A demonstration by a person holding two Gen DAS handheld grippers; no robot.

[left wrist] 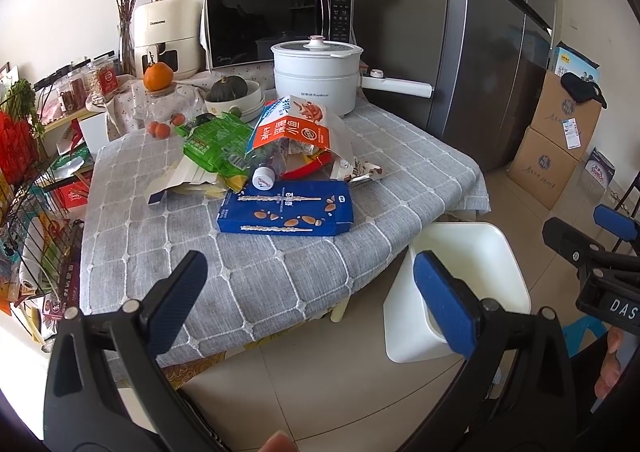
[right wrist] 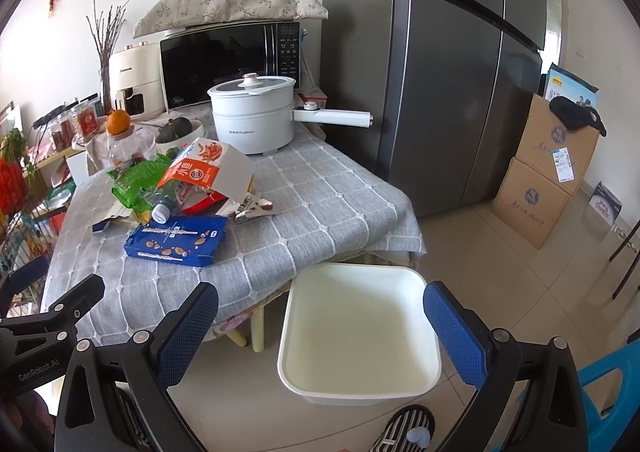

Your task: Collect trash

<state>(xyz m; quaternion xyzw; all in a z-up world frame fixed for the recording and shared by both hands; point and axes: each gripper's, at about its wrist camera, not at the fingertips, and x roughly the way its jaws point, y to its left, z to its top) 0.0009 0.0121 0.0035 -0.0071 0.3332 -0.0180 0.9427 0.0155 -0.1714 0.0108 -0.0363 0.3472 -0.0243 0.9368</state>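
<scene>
We see a kitchen corner with a tall dark grey fridge (right wrist: 452,64) at the far right and a small surface (left wrist: 280,272) covered by a grey woven cloth with a white grid pattern. At the far side of it stands a smooth white electric pot (left wrist: 316,72) with a long straight handle, and behind it a glossy black microwave (left wrist: 276,26) under a flowered cloth.

The trash lies in a loose pile near the middle of the surface: a flat blue cardboard box (left wrist: 286,208) nearest to us, a clear plastic bottle (left wrist: 266,172) with a white cap just behind it, a crinkled green wrapper (left wrist: 214,144) at the left, and an orange and white carton (left wrist: 296,128) leaning on the top. A white square plastic bin (right wrist: 356,336) stands on the tiled floor, just beside the near right corner of the surface.

The left claw (left wrist: 312,300) is released, its blue textured pads wide apart, holding nothing. The right claw (right wrist: 320,332) is also released and empty, above the bin.

Only the right wrist view shows the whole inside of the bin and a striped slipper (right wrist: 404,428) near it. Only the left wrist view shows the small oranges (left wrist: 164,126) beside the pile.
</scene>
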